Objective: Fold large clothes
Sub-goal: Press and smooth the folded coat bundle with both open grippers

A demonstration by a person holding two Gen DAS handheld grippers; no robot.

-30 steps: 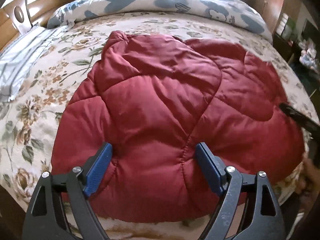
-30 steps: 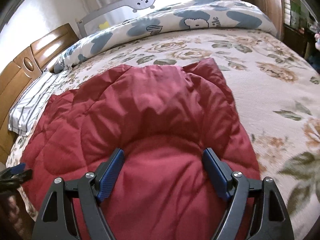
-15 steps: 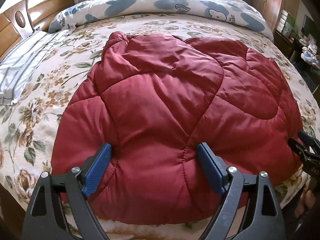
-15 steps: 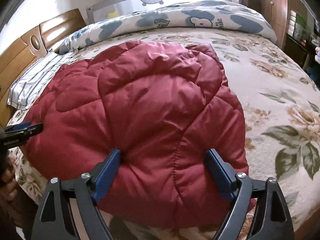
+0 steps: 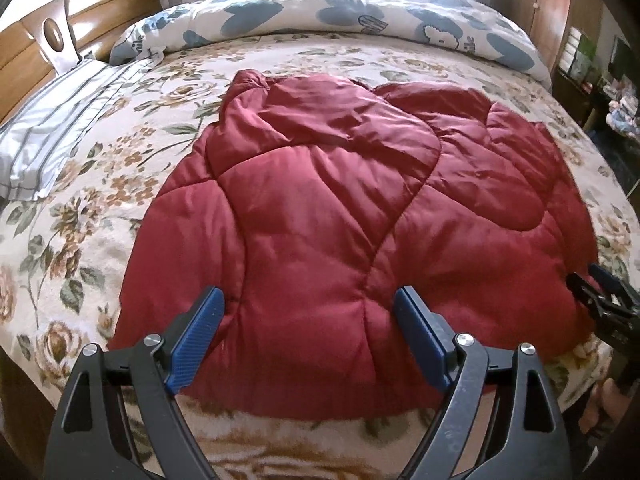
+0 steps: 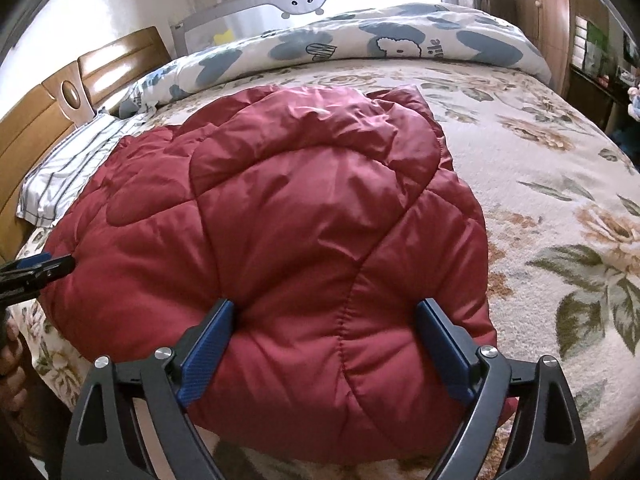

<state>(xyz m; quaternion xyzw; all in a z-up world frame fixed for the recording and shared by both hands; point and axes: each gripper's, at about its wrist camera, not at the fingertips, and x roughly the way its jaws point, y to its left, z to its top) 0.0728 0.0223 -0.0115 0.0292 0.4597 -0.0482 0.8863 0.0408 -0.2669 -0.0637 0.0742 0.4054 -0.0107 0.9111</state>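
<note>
Left wrist view: the left gripper (image 5: 308, 312) hangs with jaws spread wide and empty over the near edge of the red quilted coat (image 5: 352, 216), folded on the floral bedspread (image 5: 100, 200). Right wrist view: the right gripper (image 6: 324, 332), its jaws having just been opening, straddles the coat's near bulge without clamping it

A rolled blue-and-white duvet (image 5: 360, 20) is lying along the far side of the floral bed (image 5: 100, 184); a striped pillow (image 5: 60, 120) is resting beside the wooden headboard (image 5: 36, 48).
</note>
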